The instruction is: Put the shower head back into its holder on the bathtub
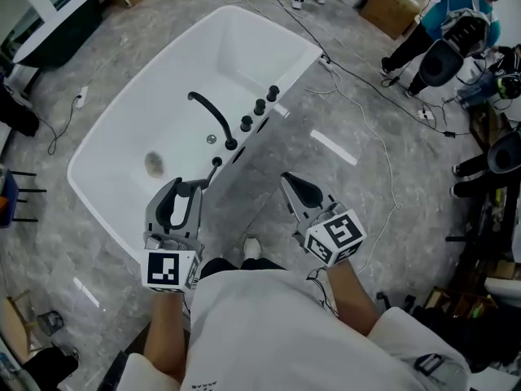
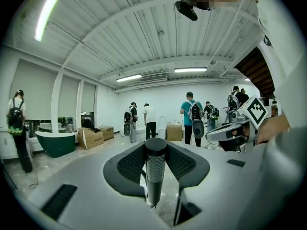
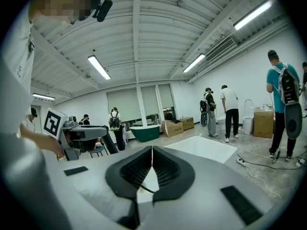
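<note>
The white bathtub [image 1: 122,112] lies ahead of me, with a curved black spout [image 1: 210,112] and a row of black fittings [image 1: 259,106] along its right rim. My left gripper [image 1: 186,187] hovers at the tub's near corner, shut on the black shower head [image 2: 155,171]; its textured handle stands upright between the pads [image 2: 130,164]. My right gripper [image 1: 295,184] is to the right of it over the floor, shut with nothing in it, fingertips touching [image 3: 152,150]. The tub's rim [image 3: 206,147] shows beyond the right jaws. I cannot tell which fitting is the holder.
Cables [image 1: 358,104] trail over the grey floor right of the tub, and a white strip [image 1: 334,147] lies there too. People [image 1: 444,23] and cardboard boxes [image 1: 391,6] stand at the far right. A green tub [image 3: 145,132] stands farther off.
</note>
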{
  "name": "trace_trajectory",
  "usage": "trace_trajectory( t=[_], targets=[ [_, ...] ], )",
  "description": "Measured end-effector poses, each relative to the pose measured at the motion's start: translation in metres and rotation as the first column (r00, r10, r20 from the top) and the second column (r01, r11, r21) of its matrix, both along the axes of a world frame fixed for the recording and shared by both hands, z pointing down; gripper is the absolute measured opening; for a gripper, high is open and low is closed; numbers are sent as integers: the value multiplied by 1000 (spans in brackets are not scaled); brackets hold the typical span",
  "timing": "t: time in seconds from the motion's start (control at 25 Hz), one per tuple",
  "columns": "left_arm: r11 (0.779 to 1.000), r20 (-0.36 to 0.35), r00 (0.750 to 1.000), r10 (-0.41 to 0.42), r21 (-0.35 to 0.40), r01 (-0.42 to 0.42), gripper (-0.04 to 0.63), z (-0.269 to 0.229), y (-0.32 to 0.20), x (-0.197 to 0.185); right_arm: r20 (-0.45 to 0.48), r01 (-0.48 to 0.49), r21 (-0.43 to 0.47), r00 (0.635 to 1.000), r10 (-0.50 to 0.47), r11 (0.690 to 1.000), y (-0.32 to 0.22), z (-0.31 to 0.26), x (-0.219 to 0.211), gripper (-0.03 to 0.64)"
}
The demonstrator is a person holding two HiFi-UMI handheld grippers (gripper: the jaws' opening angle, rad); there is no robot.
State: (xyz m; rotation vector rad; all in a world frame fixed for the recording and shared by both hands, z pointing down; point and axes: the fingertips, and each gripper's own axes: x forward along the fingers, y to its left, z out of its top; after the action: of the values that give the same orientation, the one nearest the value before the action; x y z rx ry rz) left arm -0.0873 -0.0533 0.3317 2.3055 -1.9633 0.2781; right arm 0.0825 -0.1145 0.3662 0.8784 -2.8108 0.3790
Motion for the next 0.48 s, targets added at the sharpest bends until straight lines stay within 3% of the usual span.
trace_trajectory(
  t=[0.48],
  targets=[
    [999, -8, 1000, -18, -47, 17, 143, 20, -28, -5, -7, 28, -38, 1000, -28, 999, -18, 14, -8, 18]
  ],
)
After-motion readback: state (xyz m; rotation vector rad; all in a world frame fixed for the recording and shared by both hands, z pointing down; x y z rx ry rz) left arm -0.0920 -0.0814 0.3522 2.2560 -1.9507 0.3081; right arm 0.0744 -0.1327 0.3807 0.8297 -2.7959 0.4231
